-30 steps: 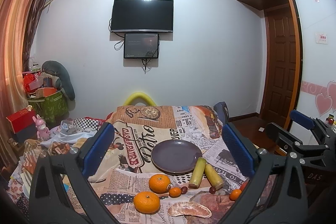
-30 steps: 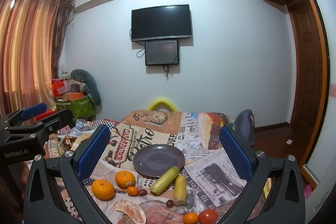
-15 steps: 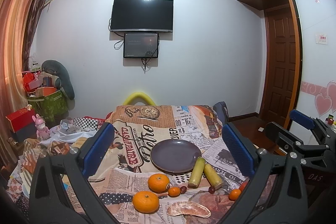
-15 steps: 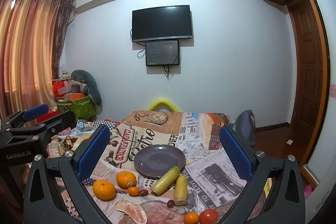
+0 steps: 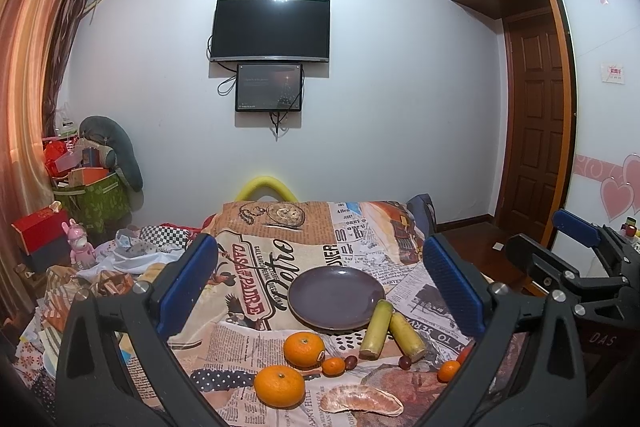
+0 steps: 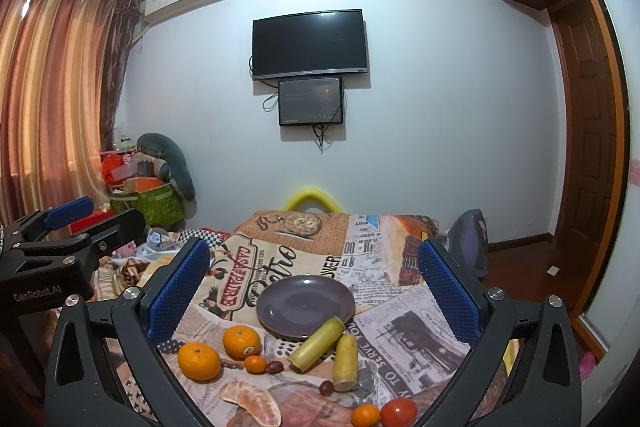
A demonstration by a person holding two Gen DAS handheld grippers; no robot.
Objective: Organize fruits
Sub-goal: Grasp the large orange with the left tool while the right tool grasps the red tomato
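A dark purple plate [image 5: 336, 297] [image 6: 306, 301] lies empty on a newspaper-print cloth. In front of it lie two oranges [image 5: 304, 349] [image 6: 241, 342], a second orange [image 5: 279, 385] [image 6: 199, 361], two yellow-green cane pieces [image 5: 375, 329] [image 6: 318, 343], a peeled citrus segment [image 5: 361, 401] [image 6: 252, 403], small kumquats [image 5: 333, 366], grapes [image 6: 326, 387] and a tomato [image 6: 399, 411]. My left gripper [image 5: 320, 291] is open and empty, held above the fruit. My right gripper [image 6: 314, 291] is open and empty, also above the fruit. Each gripper shows in the other's view [image 5: 576, 267] [image 6: 60, 251].
The cloth-covered table [image 5: 280, 251] stands before a white wall with a TV [image 5: 272, 29]. Clutter of boxes and toys [image 5: 80, 195] lies at left. A wooden door [image 5: 536, 131] and a dark chair [image 6: 472, 239] are at right. A yellow foam loop [image 5: 266, 187] is behind the table.
Both grippers have drifted very slightly; the view shifts a little. The fruit and plate have not moved.
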